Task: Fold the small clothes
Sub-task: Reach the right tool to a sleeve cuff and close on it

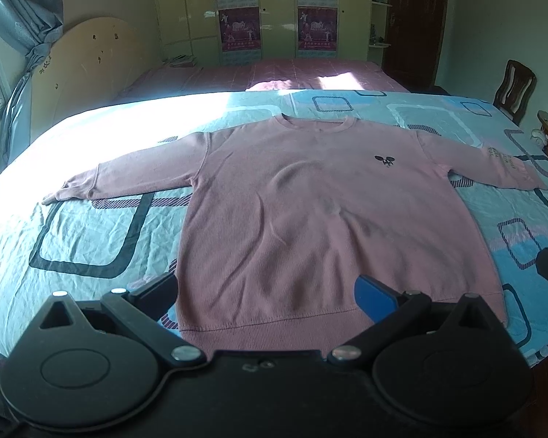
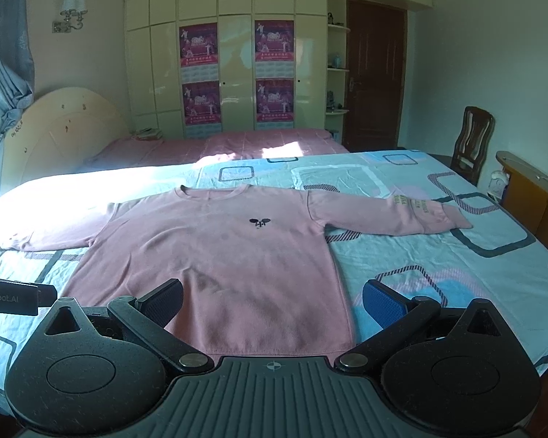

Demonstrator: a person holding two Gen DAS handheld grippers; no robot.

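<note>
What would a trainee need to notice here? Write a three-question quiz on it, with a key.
1. True or false: the pink sweatshirt lies spread flat with both sleeves out.
2. What is on the bed sheet at this moment? A) folded trousers B) one unfolded sweatshirt C) a stack of towels
3. Fill in: the left claw and the right claw are both ____ near the hem.

Key: 1 true; 2 B; 3 open.

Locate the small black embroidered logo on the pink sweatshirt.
The small black embroidered logo sits on the chest of the pink long-sleeved sweatshirt, below the collar and toward the printed sleeve, in both wrist views.
</note>
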